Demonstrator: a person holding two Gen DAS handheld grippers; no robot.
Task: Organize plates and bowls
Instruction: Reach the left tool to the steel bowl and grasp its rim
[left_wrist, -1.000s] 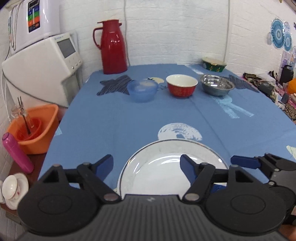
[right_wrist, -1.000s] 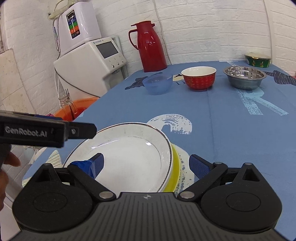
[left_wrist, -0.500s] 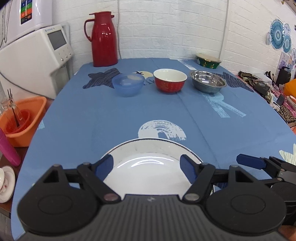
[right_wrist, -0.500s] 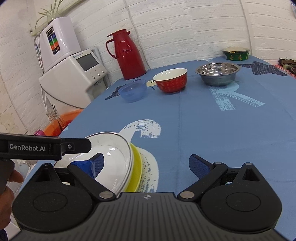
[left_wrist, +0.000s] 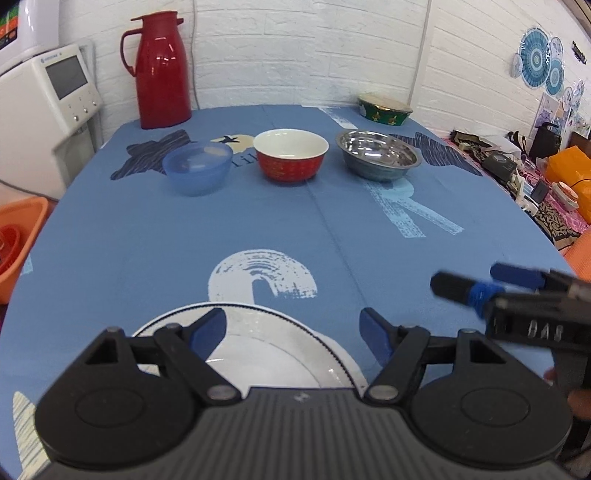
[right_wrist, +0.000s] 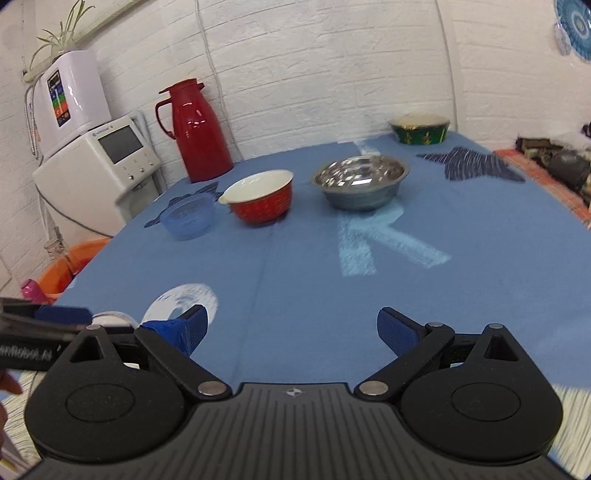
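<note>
the left gripper (left_wrist: 293, 328) is seen with its jaws spread wide and nothing clasped; its blue fingertips (left_wrist: 207, 328) hang over the far part of a white plate (left_wrist: 266, 354) with a dark dotted rim, which lies on the blue tablecloth (left_wrist: 295, 229) at the near edge. whether the pads touch the plate cannot be told. the right gripper (right_wrist: 291, 330) is likewise released, its jaws held apart over bare cloth, with only a sliver of the plate visible at its left. across the table, a row is formed by a translucent blue bowl (left_wrist: 197, 168), a red bowl (left_wrist: 291, 154) with a white inside, and a steel bowl (left_wrist: 377, 154), each apart from the next. a green patterned bowl (left_wrist: 384, 110) is set further back near the brick wall, and a red thermos jug (left_wrist: 159, 68) is stood upright at the far left corner.
</note>
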